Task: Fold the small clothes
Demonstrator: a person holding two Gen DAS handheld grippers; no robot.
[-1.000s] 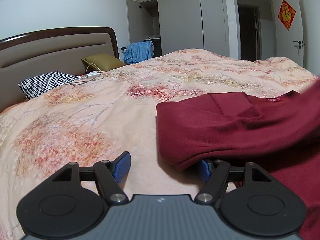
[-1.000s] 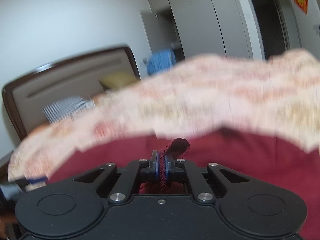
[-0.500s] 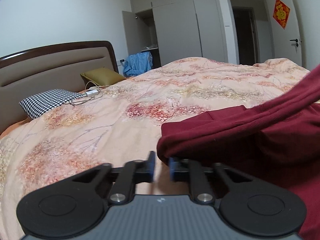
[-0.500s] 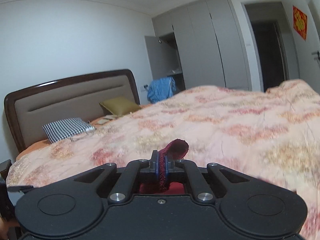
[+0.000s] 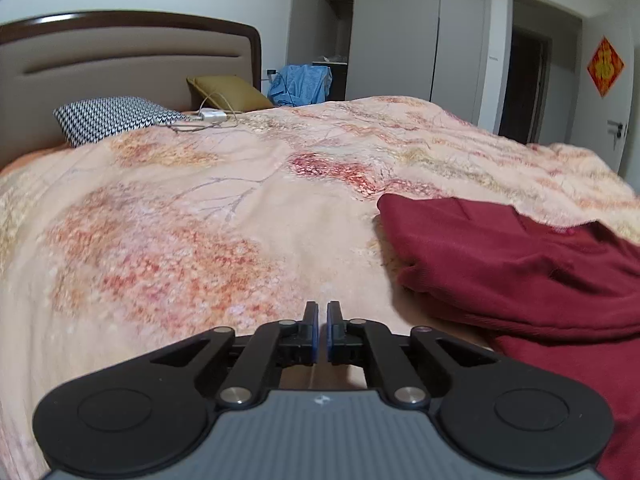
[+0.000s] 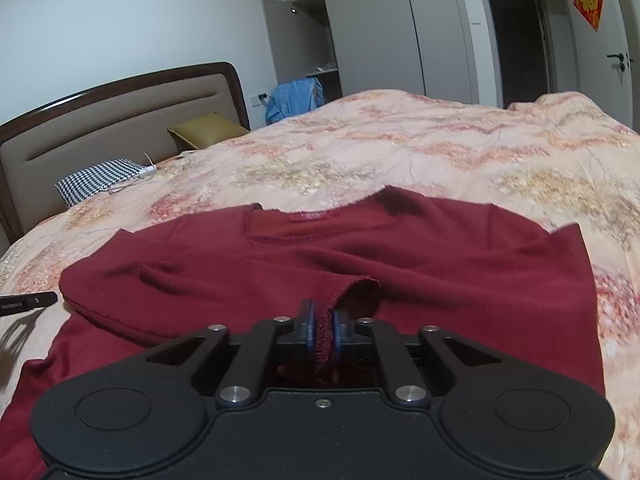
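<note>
- We see a dark red top [image 6: 400, 264] lying spread out on the bed [image 6: 460, 148], on a flowery quilt [image 5: 200, 208].
- Its neck with a small label [image 6: 316, 216] points to the far side of the bed, and one sleeve is folded across the middle.
- Our right gripper [image 6: 321, 326] has the cuff of that sleeve between its fingers. The fingers are opening, but the cloth is still touching them.
- Our left gripper [image 5: 319, 334] has its fingers clenched with nothing between them. It hangs over bare quilt, just beside the left edge of the top.
- Near the headboard [image 5: 120, 52] lie a checked pillow [image 5: 108, 118] and a green pillow [image 5: 228, 90].
</note>
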